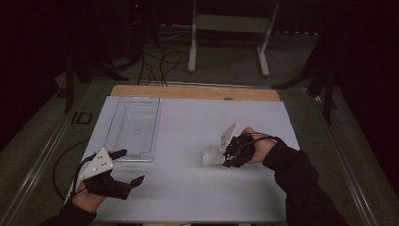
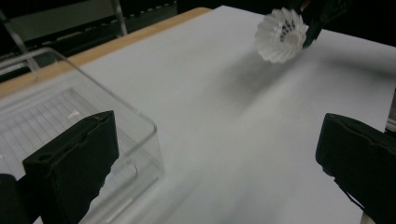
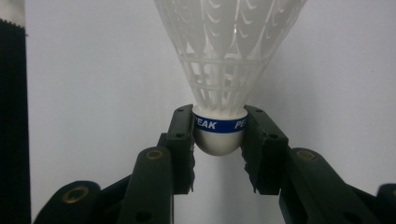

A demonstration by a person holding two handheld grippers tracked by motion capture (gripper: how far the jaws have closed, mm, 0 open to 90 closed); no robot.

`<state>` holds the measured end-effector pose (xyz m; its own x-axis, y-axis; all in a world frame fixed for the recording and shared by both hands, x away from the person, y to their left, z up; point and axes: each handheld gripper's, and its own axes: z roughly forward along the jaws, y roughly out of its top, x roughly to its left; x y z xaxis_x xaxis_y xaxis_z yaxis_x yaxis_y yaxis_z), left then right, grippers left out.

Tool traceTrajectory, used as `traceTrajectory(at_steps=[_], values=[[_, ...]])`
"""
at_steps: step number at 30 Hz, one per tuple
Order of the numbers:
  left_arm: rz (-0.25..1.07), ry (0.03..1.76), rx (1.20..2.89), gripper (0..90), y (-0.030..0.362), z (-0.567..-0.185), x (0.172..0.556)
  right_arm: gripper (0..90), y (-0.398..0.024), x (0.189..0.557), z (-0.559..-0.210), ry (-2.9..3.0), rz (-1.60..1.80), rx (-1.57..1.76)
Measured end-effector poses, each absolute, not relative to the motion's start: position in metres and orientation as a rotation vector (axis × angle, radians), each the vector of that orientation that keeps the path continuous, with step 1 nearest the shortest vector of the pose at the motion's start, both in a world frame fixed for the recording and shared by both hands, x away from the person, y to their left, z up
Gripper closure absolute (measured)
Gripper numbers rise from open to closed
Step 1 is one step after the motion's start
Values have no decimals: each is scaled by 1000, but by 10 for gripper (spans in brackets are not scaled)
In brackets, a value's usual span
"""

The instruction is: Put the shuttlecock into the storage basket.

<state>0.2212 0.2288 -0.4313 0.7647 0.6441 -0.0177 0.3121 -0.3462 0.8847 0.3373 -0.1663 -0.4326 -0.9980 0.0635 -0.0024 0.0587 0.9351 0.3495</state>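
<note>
Right gripper (image 3: 219,140), jaws closed on the rounded white cork of a shuttlecock (image 3: 224,70), pads pressing its blue-banded base from both sides; the skirt fans out away from the jaws; in the high view the shuttlecock (image 1: 211,156) sits right of centre over the white table (image 1: 188,188); left gripper (image 1: 123,165), jaws spread wide with nothing between them, near the front left; clear plastic tray (image 1: 133,123) just beyond it.
</note>
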Motion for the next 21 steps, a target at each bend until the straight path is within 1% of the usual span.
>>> traceTrajectory(at_steps=[5, 10, 14, 21], values=[[429, 718, 1977, 1, 223, -416, 230, 660, -166, 337, -433, 3084, 556, 97], [420, 675, 1997, 1, 215, -399, 241, 660, -166, 337, -432, 3081, 564, 96], [412, 681, 1975, 1, 212, -394, 246, 660, -165, 336, -432, 3078, 569, 94], [379, 678, 1999, 1, 203, -384, 259, 660, -163, 337, -431, 3080, 564, 83]])
